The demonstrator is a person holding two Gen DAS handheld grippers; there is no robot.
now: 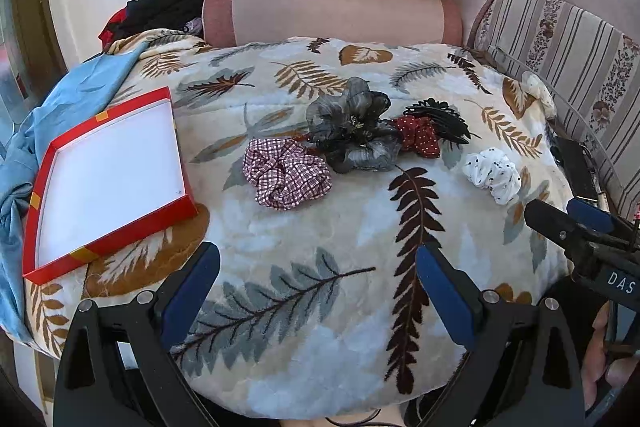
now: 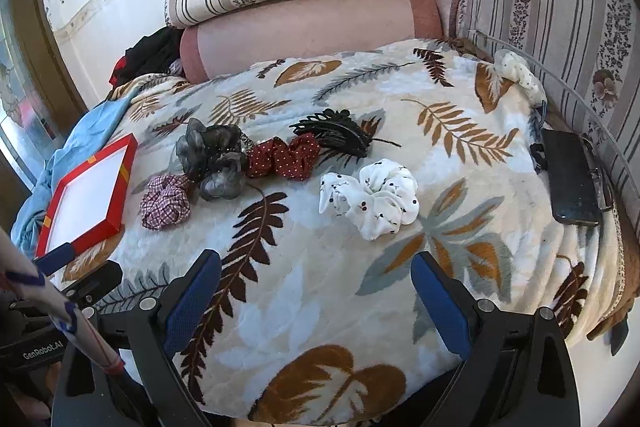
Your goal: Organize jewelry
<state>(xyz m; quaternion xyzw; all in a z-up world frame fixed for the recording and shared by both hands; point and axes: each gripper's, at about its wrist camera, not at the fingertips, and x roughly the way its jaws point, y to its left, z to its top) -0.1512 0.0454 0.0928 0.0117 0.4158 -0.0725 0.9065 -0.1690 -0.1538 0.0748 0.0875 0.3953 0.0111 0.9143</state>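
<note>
Both my grippers hover low over the leaf-print blanket [image 1: 304, 227], empty. My left gripper [image 1: 318, 289] sits at the bottom of the left wrist view, jaws spread wide, nothing between the blue pads. My right gripper [image 2: 316, 297] fills the bottom of the right wrist view, equally wide open, holding nothing; it also shows at the right edge of the left wrist view.

Red tray [image 1: 108, 183] with a white floor lies at the left of the left wrist view, nothing inside, partly over a blue cloth [image 1: 72, 95].

Hair pieces cluster mid-frame, well apart from the tray:
- checked scrunchie [image 1: 288, 173], left of centre, touching the grey one.
- grey gauze flower scrunchie [image 1: 352, 125], centre.
- red dotted scrunchie [image 1: 418, 135], just right of the grey one, touching it.
- black claw clip [image 1: 440, 119], behind the red scrunchie, partly hidden by it.
- white cherry-print scrunchie [image 2: 372, 199], alone, centre of the right wrist view, nearest my right gripper.

Another white scrunchie [image 2: 520, 71] rests at the blanket's upper right edge against a striped cushion [image 2: 560, 27]. A dark phone [image 2: 572, 179] lies at the right edge.
</note>
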